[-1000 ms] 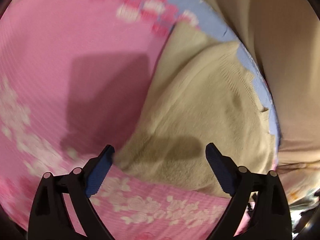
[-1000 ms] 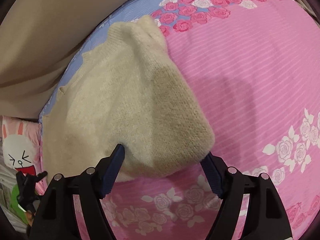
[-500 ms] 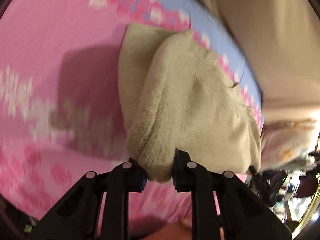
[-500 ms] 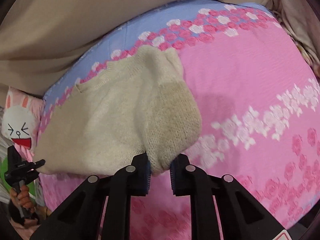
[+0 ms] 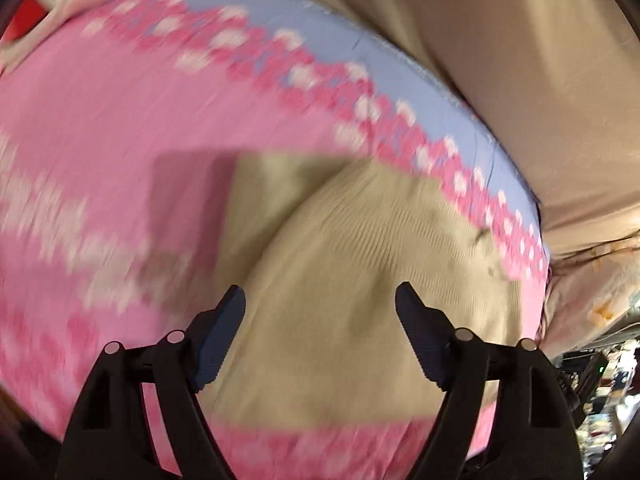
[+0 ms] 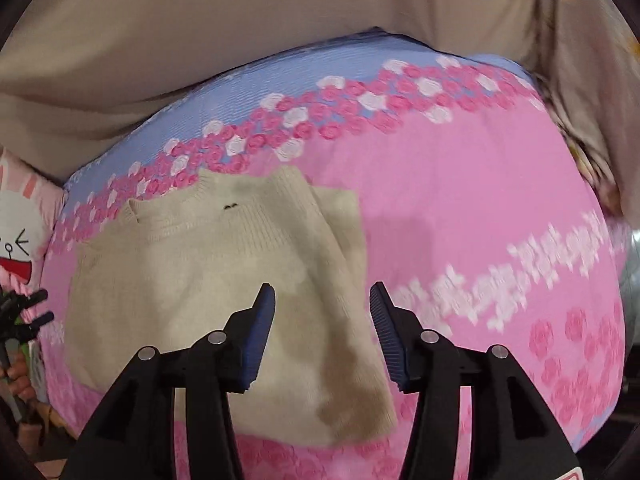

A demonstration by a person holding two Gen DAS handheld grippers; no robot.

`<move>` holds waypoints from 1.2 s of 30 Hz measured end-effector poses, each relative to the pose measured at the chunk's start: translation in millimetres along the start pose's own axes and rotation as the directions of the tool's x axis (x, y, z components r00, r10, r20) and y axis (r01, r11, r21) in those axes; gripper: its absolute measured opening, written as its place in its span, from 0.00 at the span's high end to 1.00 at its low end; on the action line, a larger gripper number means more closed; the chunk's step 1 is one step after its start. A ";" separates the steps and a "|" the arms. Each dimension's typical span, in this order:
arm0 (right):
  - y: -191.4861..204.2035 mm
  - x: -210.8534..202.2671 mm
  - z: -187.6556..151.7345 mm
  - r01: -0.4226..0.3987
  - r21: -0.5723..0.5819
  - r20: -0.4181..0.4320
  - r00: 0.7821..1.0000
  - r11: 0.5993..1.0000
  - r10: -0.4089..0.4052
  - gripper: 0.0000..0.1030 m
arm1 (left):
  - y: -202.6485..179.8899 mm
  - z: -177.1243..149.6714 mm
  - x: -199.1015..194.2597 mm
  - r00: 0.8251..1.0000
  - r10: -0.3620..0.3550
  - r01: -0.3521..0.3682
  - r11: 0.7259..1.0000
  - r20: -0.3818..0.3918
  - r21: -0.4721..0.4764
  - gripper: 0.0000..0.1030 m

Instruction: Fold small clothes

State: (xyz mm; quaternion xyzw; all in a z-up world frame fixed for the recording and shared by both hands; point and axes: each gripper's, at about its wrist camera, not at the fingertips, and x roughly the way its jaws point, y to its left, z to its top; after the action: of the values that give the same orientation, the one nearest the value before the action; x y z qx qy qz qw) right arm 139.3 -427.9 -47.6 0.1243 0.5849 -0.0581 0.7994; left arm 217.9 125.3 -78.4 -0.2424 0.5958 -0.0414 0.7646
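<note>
Pink bedding with bands of white and deep-pink roses (image 6: 460,184) covers the bed in front of you, edged along its far side by a pale blue strip (image 6: 304,68), and beyond that hangs a beige cloth (image 6: 240,20) that fills the top of both views. On the pink bedding lies the cream knit sweater (image 6: 208,264), folded into a rough rectangle with its ribbed neckline toward the blue strip and a small dark mark just below the collar. One layer overlaps another on its right side, so a narrower flap shows past the top fold there. Your right tool (image 6: 322,312) hangs above the sweater's near right part, its two blue-padded fingers (image 6: 256,340) spread apart with nothing between them; the right finger sits over the sweater's right edge. Your left tool (image 5: 320,312) is also spread wide and holds nothing, its dark pads poised above the sweater (image 5: 360,280), which in that blurred view bulges up as a rounded cream mound against the pink. A cushion with a cartoon rabbit face (image 6: 16,236) shows at the left edge of the right wrist view, just past the bedding, and the other tool's black tips (image 6: 28,312) poke in below it.
</note>
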 end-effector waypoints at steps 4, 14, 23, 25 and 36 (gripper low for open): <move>31.4 65.2 33.6 0.095 -0.103 -0.054 0.993 0.990 -0.101 0.58 | -3.9 32.1 59.2 0.988 0.148 -0.147 0.989 -0.044 0.026 0.29; 32.4 18.5 53.8 0.007 0.007 0.132 0.991 1.000 -0.008 0.94 | -21.6 60.6 15.0 0.995 0.047 -0.052 0.997 0.087 0.053 0.97; 29.3 45.6 41.6 0.079 -0.010 0.088 0.993 0.997 -0.077 0.47 | -25.6 60.3 62.9 0.988 0.144 -0.139 0.987 -0.053 0.085 0.15; 35.2 46.3 41.2 0.083 -0.036 0.077 0.994 0.996 -0.080 0.47 | -26.8 63.4 68.9 0.985 0.169 -0.165 0.982 -0.036 0.094 0.17; 35.1 80.3 45.8 0.024 0.004 0.004 1.000 1.000 -0.024 0.95 | -29.3 79.8 60.2 0.998 0.056 -0.052 0.994 -0.038 0.097 0.93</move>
State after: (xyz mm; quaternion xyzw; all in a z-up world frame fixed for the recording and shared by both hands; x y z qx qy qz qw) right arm 214.7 -402.0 -106.2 0.1190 0.5847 -0.0690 0.7995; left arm 316.1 104.0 -106.0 -0.1882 0.6150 -0.0543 0.7638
